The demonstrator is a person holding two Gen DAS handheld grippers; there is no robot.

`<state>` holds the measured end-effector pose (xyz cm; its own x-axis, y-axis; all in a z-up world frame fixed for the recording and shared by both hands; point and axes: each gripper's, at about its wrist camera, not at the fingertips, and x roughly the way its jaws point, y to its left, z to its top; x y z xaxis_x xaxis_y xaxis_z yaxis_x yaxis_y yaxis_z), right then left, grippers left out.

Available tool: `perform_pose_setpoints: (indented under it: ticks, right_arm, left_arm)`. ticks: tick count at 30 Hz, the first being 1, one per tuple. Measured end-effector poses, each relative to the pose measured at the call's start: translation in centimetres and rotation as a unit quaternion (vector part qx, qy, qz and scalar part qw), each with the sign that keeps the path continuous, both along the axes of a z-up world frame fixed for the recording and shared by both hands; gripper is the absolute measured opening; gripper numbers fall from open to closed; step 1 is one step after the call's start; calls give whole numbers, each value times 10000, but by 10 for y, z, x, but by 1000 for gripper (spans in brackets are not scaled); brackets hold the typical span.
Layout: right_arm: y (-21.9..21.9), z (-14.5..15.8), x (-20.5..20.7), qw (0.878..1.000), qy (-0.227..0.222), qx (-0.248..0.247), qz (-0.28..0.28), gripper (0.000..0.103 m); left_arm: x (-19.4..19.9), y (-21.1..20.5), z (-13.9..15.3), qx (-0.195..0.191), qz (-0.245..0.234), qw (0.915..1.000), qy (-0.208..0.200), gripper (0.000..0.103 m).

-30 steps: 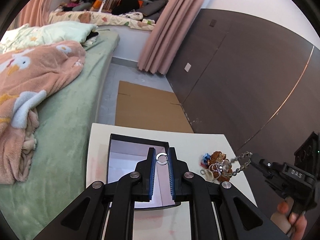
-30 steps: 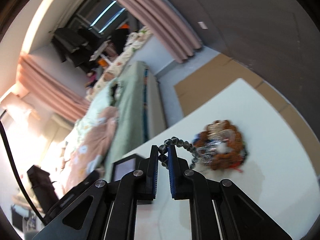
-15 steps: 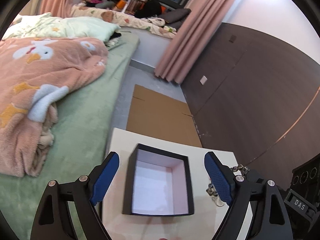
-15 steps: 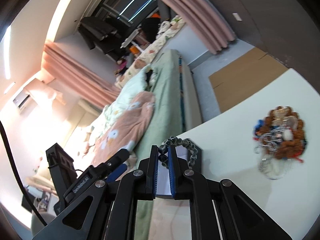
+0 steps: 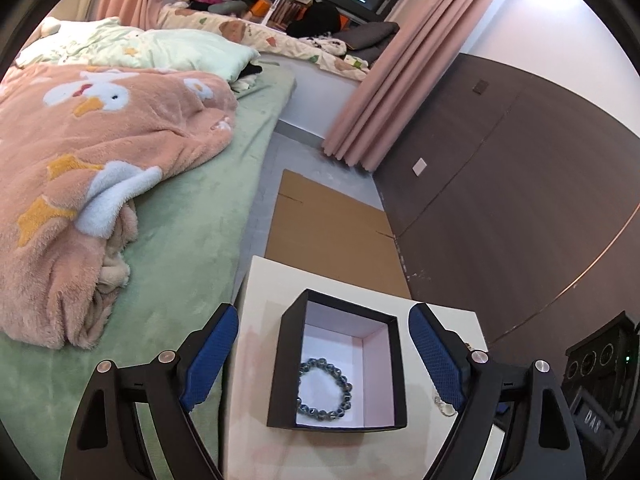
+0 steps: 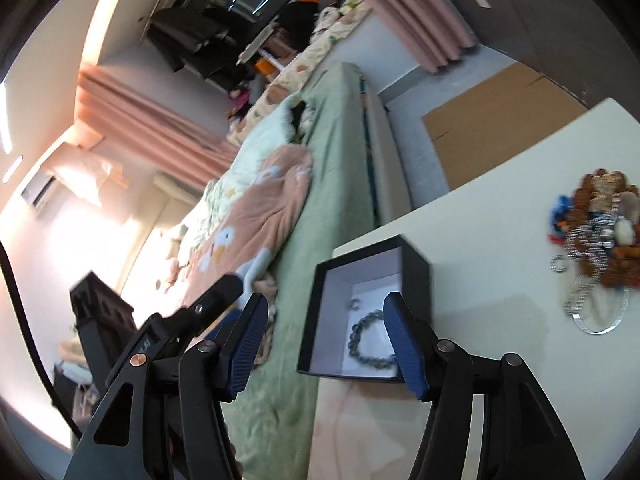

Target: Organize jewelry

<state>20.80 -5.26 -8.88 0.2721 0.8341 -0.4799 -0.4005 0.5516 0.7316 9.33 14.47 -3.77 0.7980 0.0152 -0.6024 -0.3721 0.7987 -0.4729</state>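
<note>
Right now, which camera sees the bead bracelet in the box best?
The left wrist view. There the whole bracelet lies as a full ring on the floor of the box, sharp and uncovered. The right wrist view also shows it, but blurred, and one blue pad hides its far end.

box (image 5: pixel 280 360) black, white inside | bracelet (image 5: pixel 325 388) grey-blue beads | table (image 5: pixel 264 292) white | blanket (image 5: pixel 100 128) pink, duck print | sheet (image 5: pixel 192 248) green | curtain (image 5: pixel 384 80) pink

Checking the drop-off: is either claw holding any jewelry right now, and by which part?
Nothing is held. The left claw and right claw both stand open and empty; the right's jaws have just been opening. The beaded bracelet lies in the black box.
</note>
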Motion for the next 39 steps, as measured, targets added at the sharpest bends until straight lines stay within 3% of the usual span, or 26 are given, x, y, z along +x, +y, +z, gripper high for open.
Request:
perform_pose_setpoints:
  ticks: [8,18,21,26,28,39]
  right_arm:
    - [-66,13,2,9976,-100,-140,-666,61]
    - [-131,12,11,9863,112,-782,-1451,61]
    - [-145,9,14,9836,232,-865,-1568,61]
    - [-166,3,16,9781,464,-884,-1828,61]
    - [-173,-3,19,9762,635,-811,-1909,61]
    - [-191,-10,24,9714,873,-725,-2087,61]
  left_arm:
    - [7,-30,2,171,-341,9993,-12,87]
    - [24,-90,1,604,-1079,9923,-27,85]
    - [31,-107,-2,676,-1285,9894,-10,79]
    - [43,-129,-8,595,-1616,9851,-3,55]
    - [48,-138,-11,590,-1745,9829,18,51]
    - [82,-181,-24,681,-2066,9758,203,48]
